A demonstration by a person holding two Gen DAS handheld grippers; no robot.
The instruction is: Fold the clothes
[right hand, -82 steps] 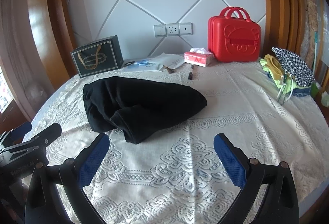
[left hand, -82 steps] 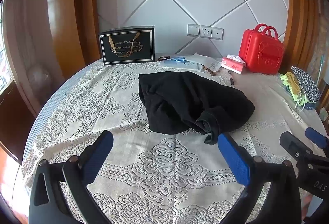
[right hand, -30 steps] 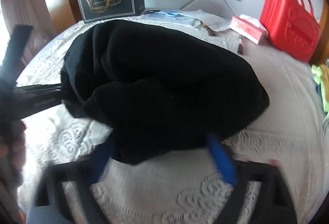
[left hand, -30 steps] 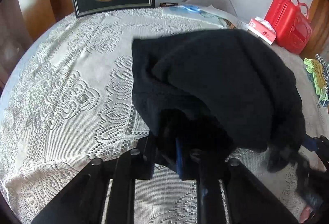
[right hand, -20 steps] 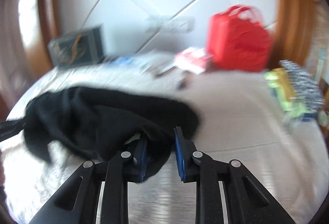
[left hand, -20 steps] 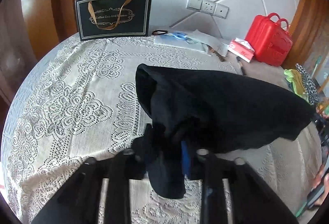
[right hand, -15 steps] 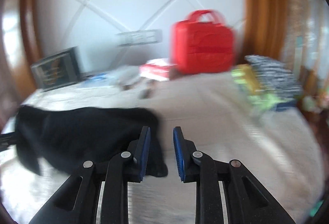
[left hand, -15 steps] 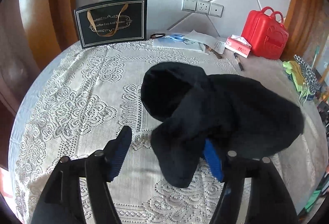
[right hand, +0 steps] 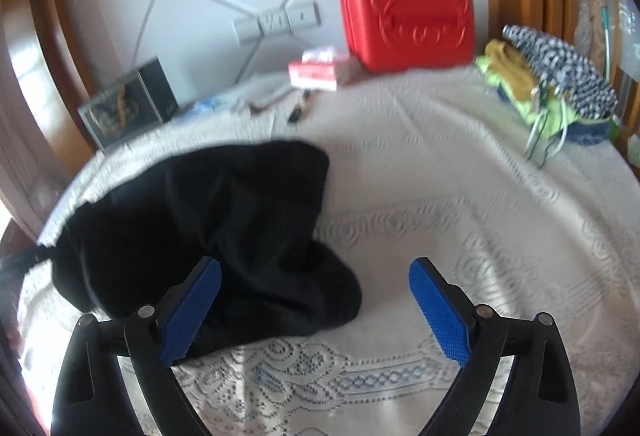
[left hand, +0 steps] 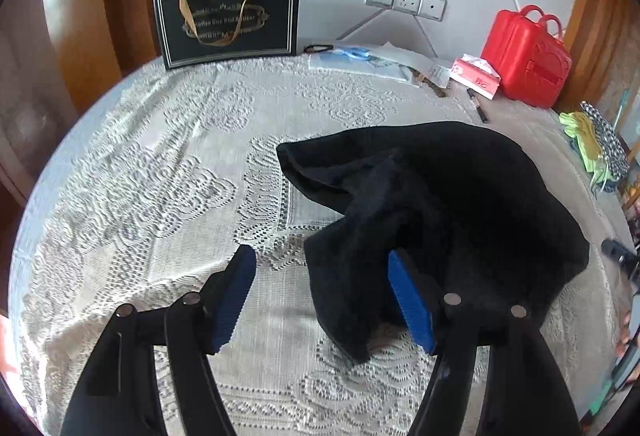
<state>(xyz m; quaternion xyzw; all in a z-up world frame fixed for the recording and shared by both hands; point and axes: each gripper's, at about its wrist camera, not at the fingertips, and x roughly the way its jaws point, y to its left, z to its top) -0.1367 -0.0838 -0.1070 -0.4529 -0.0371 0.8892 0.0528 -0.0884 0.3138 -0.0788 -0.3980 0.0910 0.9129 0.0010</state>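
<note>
We have both tools open over the table, which wears a cream lace cloth. The black garment lies crumpled on that cloth, and we place everything else from it.

Our left gripper has its blue fingers spread wide. The near left fold of the garment hangs down between them, lying against the inner face of the right finger, while the left finger stands apart from the fabric over bare lace. Nothing is pinched.

Our right gripper is likewise spread. In its view the garment sits to the left; its left finger overlaps the near edge of the fabric, though we cannot tell whether it touches, and its right finger is well clear of it, over the lace.

Beyond the garment, against the wall, stands a black gift bag to the far left. Behind the garment lie some papers, then a pink tissue box and a pen, and to the far right a red case. Right of the garment, near the table's edge, sits a pile of folded clothes, green and yellow with a black-and-white checked piece on top.
</note>
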